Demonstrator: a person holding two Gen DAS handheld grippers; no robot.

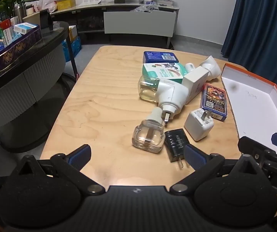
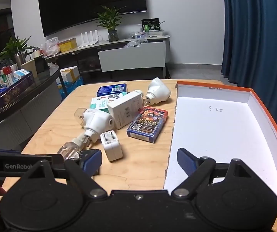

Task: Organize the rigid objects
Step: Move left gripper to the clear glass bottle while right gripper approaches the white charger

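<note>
1. The left gripper (image 1: pixel 136 155) hangs over the near edge of the wooden table (image 1: pixel 103 96), jaws spread wide and holding nothing.
2. The right gripper (image 2: pixel 139 159) is just as wide and empty, with its right finger over the box lid (image 2: pixel 215 135) and its left finger over the table.
3. The lid is orange outside and white inside, with handwriting on its floor; it lies at the table's right side.
4. Left of the lid lies a loose cluster: a black charger (image 1: pixel 175 144), a white charger (image 1: pixel 198 124), a clear glass refill bottle (image 1: pixel 148 137) and a white plug-in unit (image 1: pixel 171 96).
5. Behind these lie a deck of cards (image 2: pixel 148 124), a white box (image 2: pixel 127 106), a green-and-white packet (image 1: pixel 163 72), a blue tin (image 1: pixel 160 57) and a second white plug-in (image 2: pixel 157 91).
</note>
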